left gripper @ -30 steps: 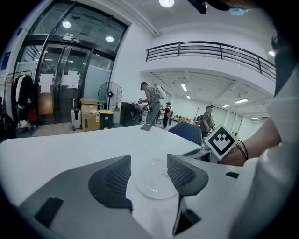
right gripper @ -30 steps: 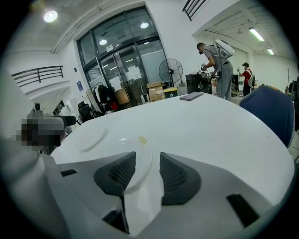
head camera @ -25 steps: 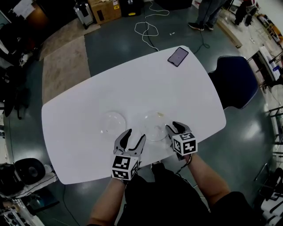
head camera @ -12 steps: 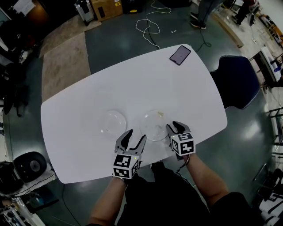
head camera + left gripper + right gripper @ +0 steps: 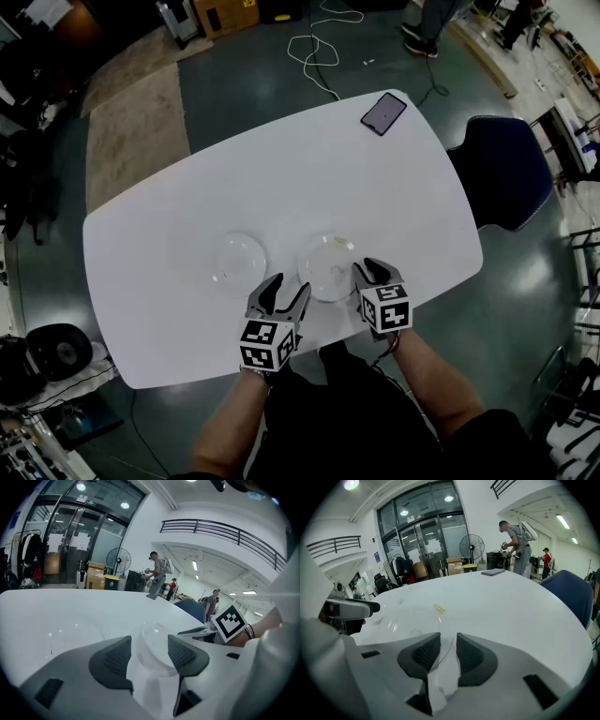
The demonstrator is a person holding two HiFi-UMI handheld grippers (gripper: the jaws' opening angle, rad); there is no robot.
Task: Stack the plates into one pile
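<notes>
Two clear plates lie side by side on the white table: the left plate and the right plate. My right gripper sits at the right plate's near right rim. Its jaws have just been closing, and in the right gripper view the rim runs between them with a gap still showing beside the pads. My left gripper hovers open at the same plate's near left edge, and the plate shows through its jaws with nothing gripped.
A dark phone lies at the table's far right corner. A blue chair stands by the right edge. Cables and boxes lie on the floor beyond, where people are standing. The table's front edge is just under both grippers.
My left gripper has sunk a little toward the table near the front edge. The right gripper has stayed at the plate's rim. Neither plate has moved.
</notes>
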